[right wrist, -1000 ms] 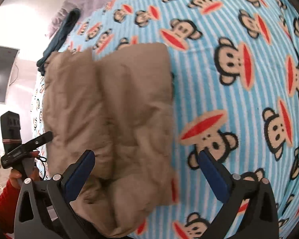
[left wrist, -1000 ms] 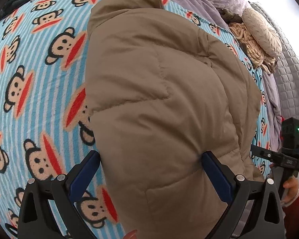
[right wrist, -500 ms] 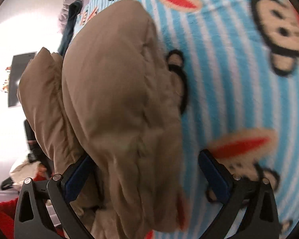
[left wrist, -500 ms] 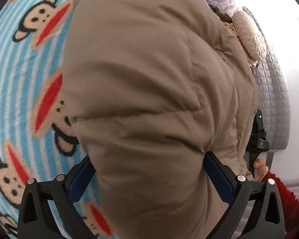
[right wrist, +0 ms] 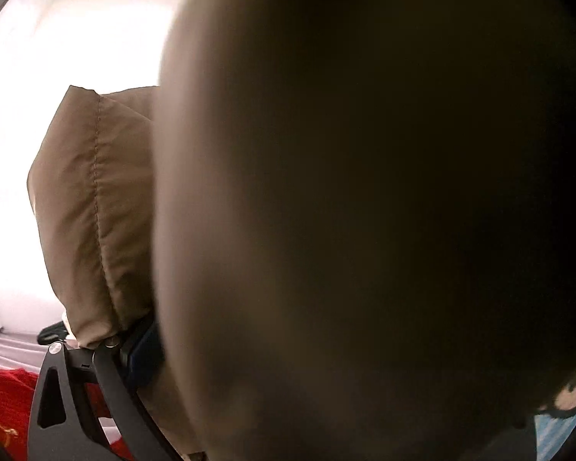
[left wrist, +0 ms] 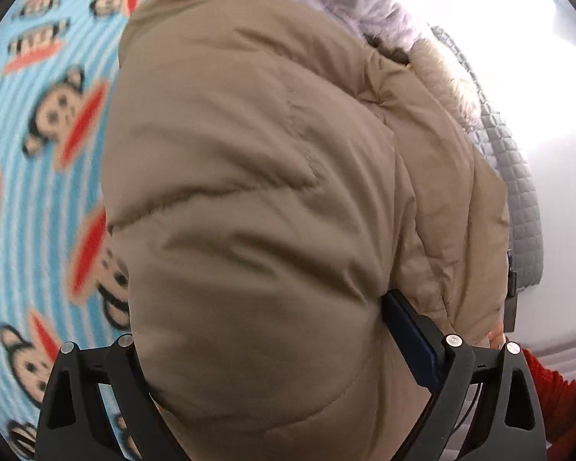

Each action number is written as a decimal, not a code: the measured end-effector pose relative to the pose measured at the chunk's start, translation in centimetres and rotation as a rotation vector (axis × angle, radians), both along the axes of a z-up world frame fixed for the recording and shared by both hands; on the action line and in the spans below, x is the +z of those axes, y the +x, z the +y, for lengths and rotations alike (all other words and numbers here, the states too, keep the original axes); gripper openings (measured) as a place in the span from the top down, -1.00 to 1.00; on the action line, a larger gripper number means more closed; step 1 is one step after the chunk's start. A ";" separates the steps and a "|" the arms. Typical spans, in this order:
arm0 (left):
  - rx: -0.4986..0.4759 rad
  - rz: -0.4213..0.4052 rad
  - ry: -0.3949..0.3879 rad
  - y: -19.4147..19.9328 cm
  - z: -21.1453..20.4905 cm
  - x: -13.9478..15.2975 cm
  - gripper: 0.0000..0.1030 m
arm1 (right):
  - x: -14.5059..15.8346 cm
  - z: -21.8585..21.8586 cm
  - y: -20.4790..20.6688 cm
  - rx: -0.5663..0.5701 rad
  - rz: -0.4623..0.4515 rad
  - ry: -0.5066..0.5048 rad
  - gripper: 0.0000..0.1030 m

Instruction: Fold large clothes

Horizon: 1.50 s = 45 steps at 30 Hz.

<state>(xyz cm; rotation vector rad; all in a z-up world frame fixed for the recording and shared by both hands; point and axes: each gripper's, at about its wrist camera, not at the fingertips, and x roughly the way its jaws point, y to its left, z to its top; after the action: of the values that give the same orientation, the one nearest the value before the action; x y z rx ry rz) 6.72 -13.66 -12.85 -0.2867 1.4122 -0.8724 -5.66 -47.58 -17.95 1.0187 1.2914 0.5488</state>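
A puffy tan jacket (left wrist: 249,173) lies bundled on a bed under a blue striped monkey-print blanket (left wrist: 38,192). My left gripper (left wrist: 261,319) straddles the near end of the bundle and its jaws are closing. The blue pad of the right finger (left wrist: 407,330) presses into the fabric, and the left pad is buried under the bulge. In the right wrist view the jacket (right wrist: 96,211) fills almost everything, blurred and dark. Of my right gripper (right wrist: 288,338) only the left finger's pad (right wrist: 146,345) shows, lying against the jacket; the other finger is hidden.
A fur-trimmed hood edge (left wrist: 441,73) and lilac bedding (left wrist: 364,4) lie beyond the jacket. A grey quilted cover (left wrist: 518,192) runs along the right by a white wall. A hand (left wrist: 495,336) in a red sleeve (left wrist: 556,403) shows at lower right.
Both grippers have pushed in around the jacket from opposite ends. The bundle now bulges over the left fingers and has swung up to cover the right camera's view.
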 end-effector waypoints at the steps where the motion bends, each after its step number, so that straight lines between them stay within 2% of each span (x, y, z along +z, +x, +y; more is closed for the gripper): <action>1: 0.001 -0.025 -0.001 0.5 0.2 0.9 -0.87 | 0.6 0.4 0.5 0.000 -0.017 0.005 -0.97; 5: 0.020 -0.104 0.016 3.7 1.8 3.4 -0.87 | 2.1 2.8 4.4 0.001 -0.071 0.036 -0.97; 10: 0.053 -0.173 0.082 8.9 4.7 4.2 -0.88 | 0.7 6.4 10.7 0.010 -0.089 0.079 -0.98; 14: 0.094 -0.185 0.167 13.1 7.0 1.4 -0.88 | -2.5 8.9 15.1 0.025 -0.047 0.070 -0.98; 16: 0.118 -0.160 0.193 14.2 7.4 -0.4 -0.88 | -4.4 9.6 16.6 0.012 0.008 0.008 -0.99; 18: 0.138 -0.134 0.186 14.6 8.0 -1.6 -0.88 | -4.9 9.5 17.0 -0.006 0.049 -0.058 -0.99; 23: 0.097 -0.181 0.198 13.7 8.4 -1.6 -0.89 | -1.5 7.6 14.3 -0.012 0.042 -0.230 -0.99; 27: 0.110 -0.200 0.213 12.8 7.6 -1.7 -0.89 | 3.2 4.0 10.9 -0.125 -0.011 -0.345 -0.99; 29: 0.116 -0.212 0.220 12.3 7.1 -1.4 -0.89 | 6.1 2.8 8.2 -0.182 -0.057 -0.357 -0.99; 32: 0.118 -0.229 0.234 12.3 6.9 -1.3 -0.89 | 9.3 3.9 6.5 -0.192 -0.138 -0.299 -0.97; 33: 0.118 -0.232 0.238 12.1 6.9 -1.2 -0.89 | 10.2 4.8 6.3 -0.171 -0.167 -0.279 -0.93; 35: 0.116 -0.236 0.253 12.0 6.6 -1.1 -0.89 | 11.0 6.9 6.1 -0.118 -0.190 -0.275 -0.34; 36: 0.117 -0.237 0.262 12.0 6.4 -0.8 -0.89 | 10.5 8.0 6.4 -0.089 -0.181 -0.292 0.37; 37: 0.119 -0.242 0.279 11.9 6.1 -0.5 -0.89 | 9.7 9.8 6.9 -0.048 -0.169 -0.334 0.66; 39: 0.125 -0.264 0.315 11.3 6.2 0.5 -0.89 | 7.7 12.5 6.8 0.015 -0.136 -0.434 0.67; 41: 0.135 -0.338 0.330 10.9 6.8 2.8 -0.88 | 5.6 13.4 6.1 0.042 -0.090 -0.504 0.67; 45: 0.150 -0.458 0.291 11.3 7.7 6.6 -0.88 | 1.6 12.9 4.7 0.017 -0.028 -0.510 0.74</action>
<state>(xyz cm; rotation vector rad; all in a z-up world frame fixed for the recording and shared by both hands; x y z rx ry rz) 18.04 -6.01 -6.25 0.0311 1.0540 -0.5536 -0.99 -34.68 -16.32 0.5740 1.3245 0.2233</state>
